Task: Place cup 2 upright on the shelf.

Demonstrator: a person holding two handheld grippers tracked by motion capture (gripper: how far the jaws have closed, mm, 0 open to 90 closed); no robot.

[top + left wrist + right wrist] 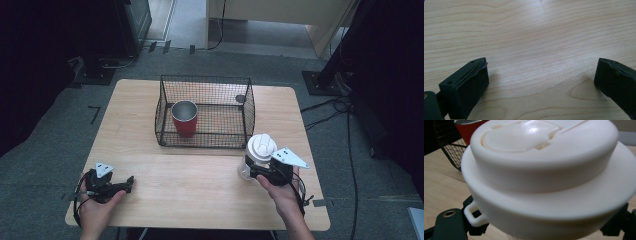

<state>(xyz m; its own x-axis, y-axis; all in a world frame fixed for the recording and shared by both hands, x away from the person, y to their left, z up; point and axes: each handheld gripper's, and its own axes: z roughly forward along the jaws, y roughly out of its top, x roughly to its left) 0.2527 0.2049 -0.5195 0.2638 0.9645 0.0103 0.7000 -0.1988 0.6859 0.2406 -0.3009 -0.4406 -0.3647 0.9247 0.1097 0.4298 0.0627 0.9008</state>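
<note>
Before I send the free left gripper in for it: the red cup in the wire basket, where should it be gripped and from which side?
Take the red cup by its rim, from above. It stands upright with its mouth open, and the wire basket has mesh walls around it but no top. The left gripper is open on the table.

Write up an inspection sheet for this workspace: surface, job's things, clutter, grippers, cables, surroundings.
Surface: light wooden table, bare in front of the basket.
Job's things: black wire basket at mid-table holds an upright red cup; white lidded bottle stands outside it, near the right front corner.
Clutter: nothing seen.
Grippers: left gripper open over bare wood, holding nothing; right gripper closed around the bottle below its lid.
Cables: black cable loops from the left gripper; more cables on the floor to the right.
Surroundings: grey carpet, dark stand bases on it.
</note>
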